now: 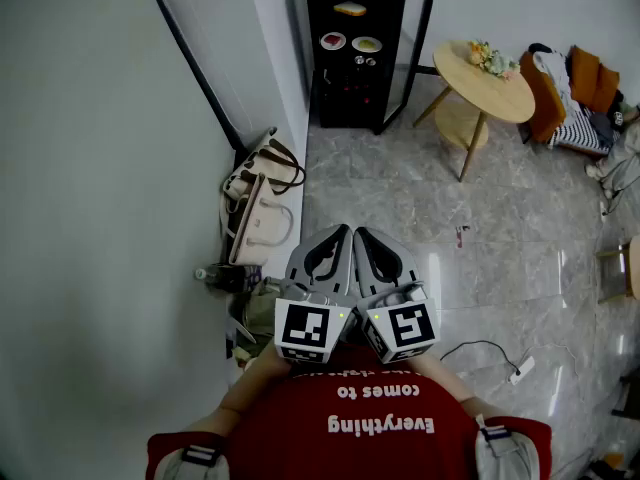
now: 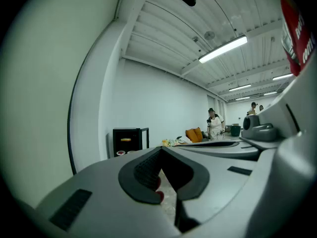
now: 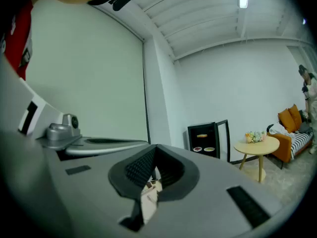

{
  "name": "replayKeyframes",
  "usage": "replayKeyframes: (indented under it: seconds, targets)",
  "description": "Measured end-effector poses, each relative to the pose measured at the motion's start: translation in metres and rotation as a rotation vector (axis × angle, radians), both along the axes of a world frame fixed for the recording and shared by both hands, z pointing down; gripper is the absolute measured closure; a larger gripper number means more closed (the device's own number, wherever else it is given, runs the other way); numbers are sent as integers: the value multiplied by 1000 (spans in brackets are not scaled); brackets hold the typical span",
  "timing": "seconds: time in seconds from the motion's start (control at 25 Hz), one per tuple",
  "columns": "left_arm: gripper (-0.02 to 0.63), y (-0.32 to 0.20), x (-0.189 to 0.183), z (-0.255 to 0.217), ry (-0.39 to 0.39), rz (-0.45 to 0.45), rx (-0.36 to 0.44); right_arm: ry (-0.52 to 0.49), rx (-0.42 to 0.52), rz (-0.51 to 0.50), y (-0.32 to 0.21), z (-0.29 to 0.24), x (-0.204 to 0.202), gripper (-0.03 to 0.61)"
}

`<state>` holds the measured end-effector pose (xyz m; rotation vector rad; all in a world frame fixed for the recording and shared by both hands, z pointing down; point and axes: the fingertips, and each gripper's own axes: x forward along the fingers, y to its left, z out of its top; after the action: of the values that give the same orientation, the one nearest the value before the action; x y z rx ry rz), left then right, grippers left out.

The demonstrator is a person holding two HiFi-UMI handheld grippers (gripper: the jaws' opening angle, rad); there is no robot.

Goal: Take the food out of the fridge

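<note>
A small black fridge [image 1: 355, 48] stands against the far wall with its glass door [image 1: 412, 53] swung open to the right. Inside, a piece of bread [image 1: 349, 9] lies on the top shelf; below it sit a plate of red food [image 1: 333, 41] and a plate of yellow food [image 1: 367, 44]. The fridge also shows far off in the left gripper view [image 2: 126, 142] and the right gripper view [image 3: 203, 138]. My left gripper [image 1: 343, 231] and right gripper [image 1: 362, 232] are side by side close to my chest, several steps from the fridge. Both are shut and hold nothing.
A round wooden table [image 1: 484, 80] with flowers [image 1: 492, 58] stands right of the fridge. Bags [image 1: 262, 203] lean against the left wall. An orange sofa with clothes [image 1: 575, 93] is at far right. A power strip and cable [image 1: 520, 370] lie on the tiled floor. People [image 2: 214, 124] stand far off.
</note>
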<state>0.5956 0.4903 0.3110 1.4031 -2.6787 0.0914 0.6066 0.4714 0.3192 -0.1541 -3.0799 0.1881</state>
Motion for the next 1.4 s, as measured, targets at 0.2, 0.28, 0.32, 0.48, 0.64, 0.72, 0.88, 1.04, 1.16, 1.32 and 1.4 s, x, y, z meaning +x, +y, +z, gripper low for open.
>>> replayKeyframes:
  seconds: [0.2, 0.28, 0.32, 0.48, 0.64, 0.72, 0.88, 1.04, 1.16, 1.32, 1.4]
  targets:
    - [607, -1, 3, -1, 1, -2, 8, -7, -2, -5, 0, -2, 3, 568]
    - [607, -2, 5, 0, 6, 0, 8, -4, -2, -6, -1, -2, 5, 568]
    - [607, -2, 6, 0, 6, 1, 8, -3, -3, -2, -2, -2, 5, 568]
    - [607, -7, 12, 2, 7, 9, 5, -14, 0, 1, -7, 0, 12, 568]
    - [607, -19, 22, 13, 28, 37, -33, 21, -6, 11, -19, 8, 22, 568]
    - [607, -27, 26, 16, 43, 62, -33, 35, -5, 10, -25, 13, 25, 568]
    - [607, -50, 30, 19, 86, 100, -18, 2, 64, 22, -47, 8, 29, 568]
    - [607, -79, 33, 11, 31, 84, 10, -35, 83, 12, -75, -2, 32, 568]
    - [607, -90, 26, 9, 41, 52, 31, -12, 90, -45, -88, 2, 23, 568]
    - [607, -106, 23, 17, 73, 117, 19, -41, 87, -23, -107, -5, 6, 568]
    - [607, -117, 14, 18, 43, 141, 5, -34, 76, -2, -121, -4, -9, 568]
